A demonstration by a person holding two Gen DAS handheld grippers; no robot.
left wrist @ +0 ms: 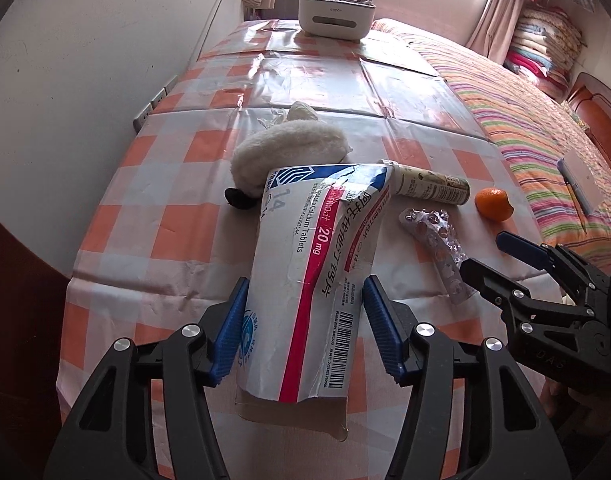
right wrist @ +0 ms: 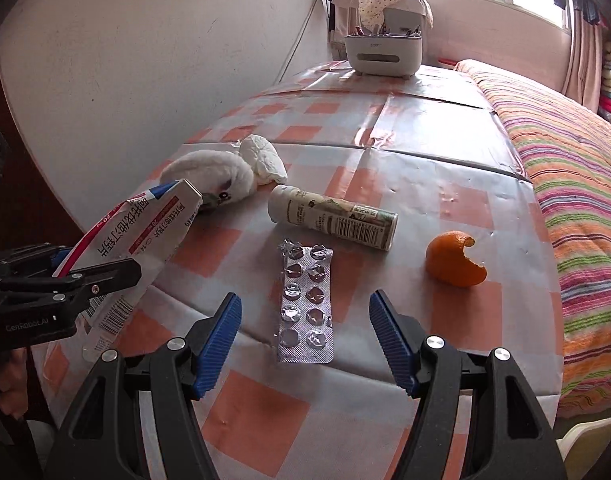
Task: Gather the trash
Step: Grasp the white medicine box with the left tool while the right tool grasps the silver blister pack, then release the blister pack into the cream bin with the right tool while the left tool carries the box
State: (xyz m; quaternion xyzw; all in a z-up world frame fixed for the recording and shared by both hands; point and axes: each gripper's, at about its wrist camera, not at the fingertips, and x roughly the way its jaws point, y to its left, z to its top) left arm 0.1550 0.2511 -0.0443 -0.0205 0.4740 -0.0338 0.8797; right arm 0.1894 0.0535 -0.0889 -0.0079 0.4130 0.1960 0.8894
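Left wrist view: left gripper (left wrist: pixel 305 320) clenched on the flattened medicine box (left wrist: pixel 309 272), blue pads pressing both long sides, box tipped up off the checked tablecloth (left wrist: pixel 145 248). Beyond the box, a white plush toy (left wrist: pixel 289 146) with crumpled tissue (left wrist: pixel 301 112) behind it; right of the box, a lying bottle (left wrist: pixel 429 186), blister pack (left wrist: pixel 433 240), orange peel (left wrist: pixel 493 204). Far past the box, a white caddy (left wrist: pixel 336 14) holding pens; open cloth between. Right wrist view: right gripper (right wrist: pixel 305 340) released, jaws spread astride the blister pack (right wrist: pixel 307 304), not touching. Medicine box (right wrist: pixel 145 240) at left, in the left gripper (right wrist: pixel 65 276). Table edge meets the striped bedspread (right wrist: pixel 577 184) right of the peel (right wrist: pixel 455 258).
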